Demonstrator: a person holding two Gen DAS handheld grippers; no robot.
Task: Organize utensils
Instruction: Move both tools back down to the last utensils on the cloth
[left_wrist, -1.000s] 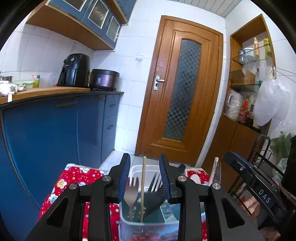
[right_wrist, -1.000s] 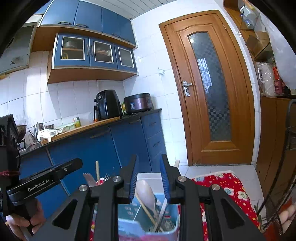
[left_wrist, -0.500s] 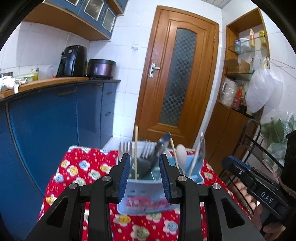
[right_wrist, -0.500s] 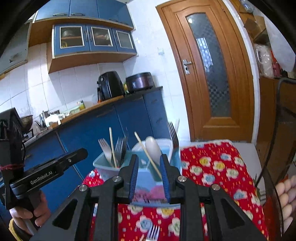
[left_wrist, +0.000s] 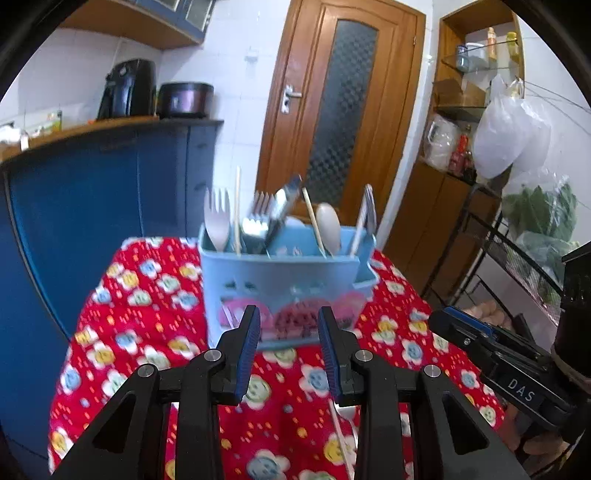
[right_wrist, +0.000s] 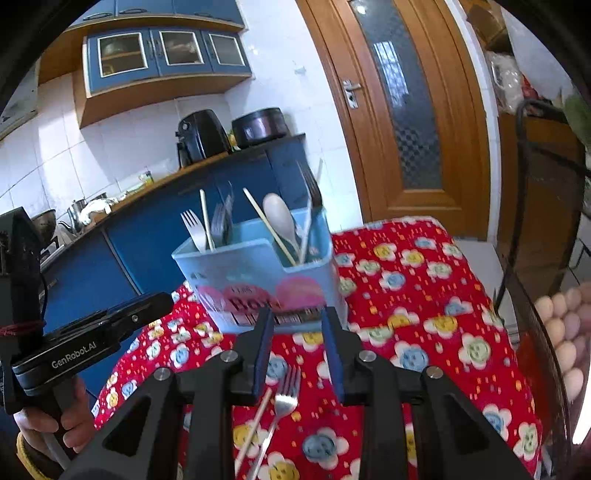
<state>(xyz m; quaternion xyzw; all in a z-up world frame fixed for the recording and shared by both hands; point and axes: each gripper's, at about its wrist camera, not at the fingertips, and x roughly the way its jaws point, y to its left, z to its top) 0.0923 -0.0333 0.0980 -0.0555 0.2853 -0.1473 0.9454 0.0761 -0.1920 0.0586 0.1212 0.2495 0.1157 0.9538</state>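
Both claws have drawn back from the blue utensil caddy (left_wrist: 284, 280) since a second ago, when its rim sat right between their fingers; it now stands ahead of them, clear of both. The room is a tiled kitchen with a wooden door (left_wrist: 340, 110), a blue counter cabinet (left_wrist: 92, 206) along the left wall and a wire rack (left_wrist: 517, 258) on the right. The surface (left_wrist: 147, 325) wears a red cloth printed with flowers, and the caddy stands upright near its far middle.

In the caddy's left compartment: one pale plastic fork (left_wrist: 217, 221), one chopstick (left_wrist: 237, 210) and a cluster of metal forks (left_wrist: 260, 218), too blurred to count. In the right compartment: one chopstick (left_wrist: 313, 221) leaning, one pale spoon (left_wrist: 328, 227) and a metal fork (right_wrist: 310, 188) at the far side.

On the cloth lie one metal fork (right_wrist: 284, 398) and one chopstick (right_wrist: 255, 424), side by side under the right claw (right_wrist: 297, 354).

The left claw (left_wrist: 288, 350) and the right claw are each parted to a middling gap, holding nothing.
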